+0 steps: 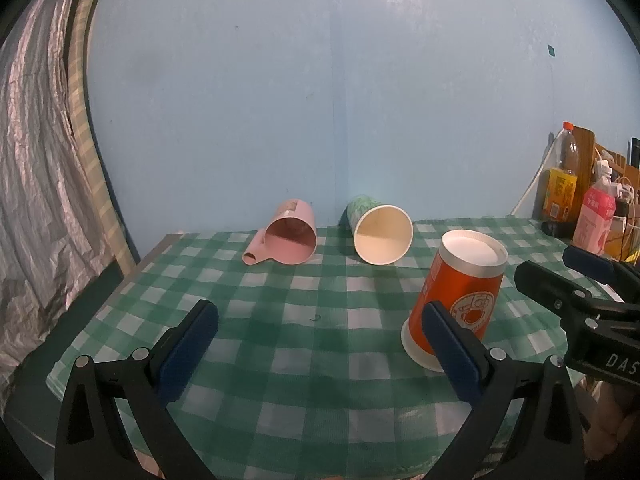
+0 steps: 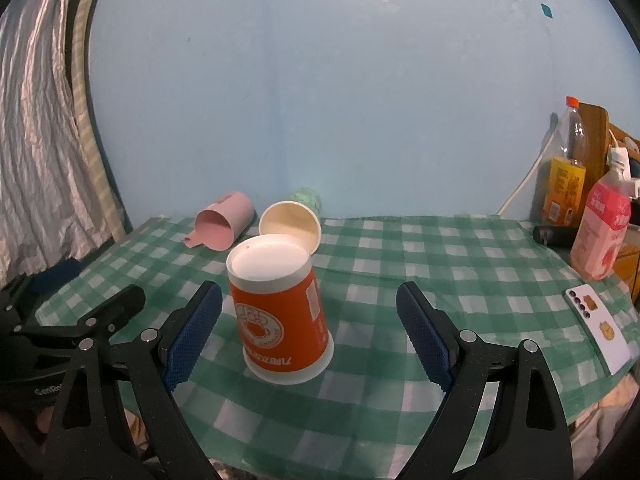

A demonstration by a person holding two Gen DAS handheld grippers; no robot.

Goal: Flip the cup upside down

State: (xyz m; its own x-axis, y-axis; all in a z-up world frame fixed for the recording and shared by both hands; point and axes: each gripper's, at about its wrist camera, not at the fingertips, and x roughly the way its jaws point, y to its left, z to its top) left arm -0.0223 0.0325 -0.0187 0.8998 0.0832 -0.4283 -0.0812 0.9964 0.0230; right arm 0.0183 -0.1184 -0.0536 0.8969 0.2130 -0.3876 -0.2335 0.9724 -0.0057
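Blue ribbed pads line the black right gripper [image 2: 308,328], whose jaws stand wide apart and hold nothing; between them, a little nearer the left-hand pad and apart from both, stands the orange paper cup with a white emblem [image 2: 280,312], mouth down on the green-and-white checked tablecloth [image 2: 460,280], its white base facing up and its printed text inverted. The left gripper [image 1: 320,340] is likewise spread wide and empty, with the same orange cup just beyond its right-hand finger, which overlaps the cup's lower edge in that view, so whether they touch I cannot tell. Judging by this, the orange cup looks already flipped and released. Farther out, beyond both grippers near the blue wall, a pink plastic mug with a handle [image 1: 286,236] and a white-lined paper cup with a green pattern [image 1: 380,232] lie on their sides, mouths toward the cameras; if they count as part of the task, they are left to do. To the right gripper's right sit a phone in a white case [image 2: 600,328] and a pink-labelled bottle [image 2: 600,236]. The table's near edge is cut off, and the clutter past the bottles is hard to make out.
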